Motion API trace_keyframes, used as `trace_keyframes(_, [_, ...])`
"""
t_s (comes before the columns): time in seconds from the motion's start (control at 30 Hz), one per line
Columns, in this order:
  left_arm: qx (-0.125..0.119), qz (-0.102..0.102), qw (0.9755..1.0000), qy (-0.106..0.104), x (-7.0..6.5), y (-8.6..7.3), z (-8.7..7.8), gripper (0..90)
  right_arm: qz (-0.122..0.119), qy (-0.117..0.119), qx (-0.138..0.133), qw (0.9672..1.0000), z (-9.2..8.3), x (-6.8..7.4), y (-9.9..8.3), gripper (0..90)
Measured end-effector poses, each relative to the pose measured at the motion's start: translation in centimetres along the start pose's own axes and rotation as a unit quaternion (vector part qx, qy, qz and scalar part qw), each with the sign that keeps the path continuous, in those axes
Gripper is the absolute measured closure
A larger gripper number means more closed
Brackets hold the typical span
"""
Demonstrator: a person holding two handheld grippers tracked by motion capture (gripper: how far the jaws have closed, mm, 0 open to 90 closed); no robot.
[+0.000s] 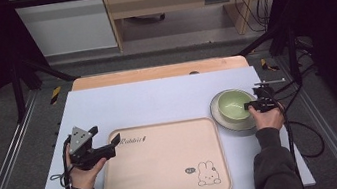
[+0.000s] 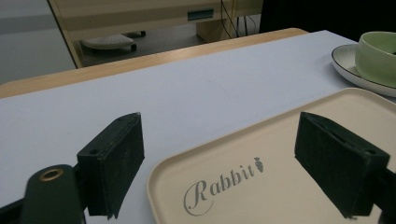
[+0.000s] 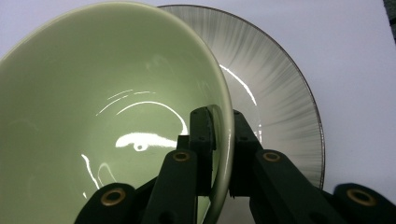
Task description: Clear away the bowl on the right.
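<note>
At the frame's right, the right gripper (image 3: 218, 140) pinched the green bowl (image 3: 107, 121) by its rim, ready for lifting off the plate (image 3: 280, 93) toward the tray (image 1: 166, 163), while the left gripper (image 2: 219, 163) gaped wide.

A pale blue table (image 1: 156, 96) seen from above. A beige tray (image 1: 164, 163) with a rabbit drawing lies in the middle. The left gripper (image 1: 108, 143) sits at the tray's left edge. At right, the right gripper (image 1: 250, 106) meets the rim of a green bowl (image 1: 233, 103) on a plate (image 1: 234, 124).
</note>
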State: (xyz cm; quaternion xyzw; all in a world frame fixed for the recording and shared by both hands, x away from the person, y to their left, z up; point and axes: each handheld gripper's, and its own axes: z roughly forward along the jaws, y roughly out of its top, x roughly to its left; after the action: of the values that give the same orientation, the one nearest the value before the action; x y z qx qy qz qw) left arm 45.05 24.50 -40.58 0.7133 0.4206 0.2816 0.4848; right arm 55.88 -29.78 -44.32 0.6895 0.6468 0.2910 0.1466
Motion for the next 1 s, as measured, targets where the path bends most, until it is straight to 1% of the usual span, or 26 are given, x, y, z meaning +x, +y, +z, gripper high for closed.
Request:
trace_keyframes(0.2, [-0.001,-0.001,1.0,0.0,0.0,0.0,-0.1,15.3,-0.001,-0.002,-0.002,1.0,-0.2,0.1,0.0,83.9])
trace_keyframes(0.33, [0.0,0.0,1.0,0.0,0.0,0.0,0.0,15.3,-0.004,0.0,-0.01,0.9999,-0.5,0.4,0.0,84.2])
trace_keyframes(0.37, [0.0,0.0,1.0,-0.001,0.0,0.0,0.0,15.3,-0.005,0.002,-0.012,0.9999,-0.6,0.5,0.0,84.2])
trace_keyframes(0.5, [0.0,-0.001,1.0,-0.001,0.0,0.0,0.0,15.3,-0.013,-0.006,-0.017,0.9998,-0.9,1.1,0.1,84.2])
trace_keyframes(0.53, [0.001,0.0,1.0,-0.001,0.0,0.0,0.0,15.3,-0.018,-0.008,-0.017,0.9997,-0.9,1.1,0.1,84.2])
trace_keyframes(0.7, [0.0,0.0,1.0,-0.001,0.0,0.0,0.0,15.4,-0.013,-0.005,-0.016,0.9998,-1.0,1.2,0.1,84.2])
trace_keyframes(0.77, [0.0,-0.001,1.0,-0.001,0.0,0.0,-0.1,15.4,-0.017,-0.008,-0.019,0.9997,-1.1,1.2,0.1,84.2])
trace_keyframes(0.87, [-0.001,-0.001,1.0,0.0,0.1,0.1,-0.1,15.5,-0.011,-0.004,-0.017,0.9998,-1.2,1.2,0.1,84.1])
trace_keyframes(0.9, [-0.002,-0.002,1.0,0.0,0.0,0.1,-0.1,15.5,-0.017,-0.006,-0.018,0.9997,-1.2,1.2,0.1,84.1])
trace_keyframes(0.97, [0.0,-0.001,1.0,0.0,0.0,0.1,-0.1,15.5,-0.018,-0.007,-0.016,0.9997,-1.3,1.2,0.1,84.0])
trace_keyframes(1.0, [0.0,-0.001,1.0,-0.001,0.0,0.0,-0.1,15.5,-0.023,-0.008,-0.017,0.9996,-1.3,1.2,0.1,84.0])
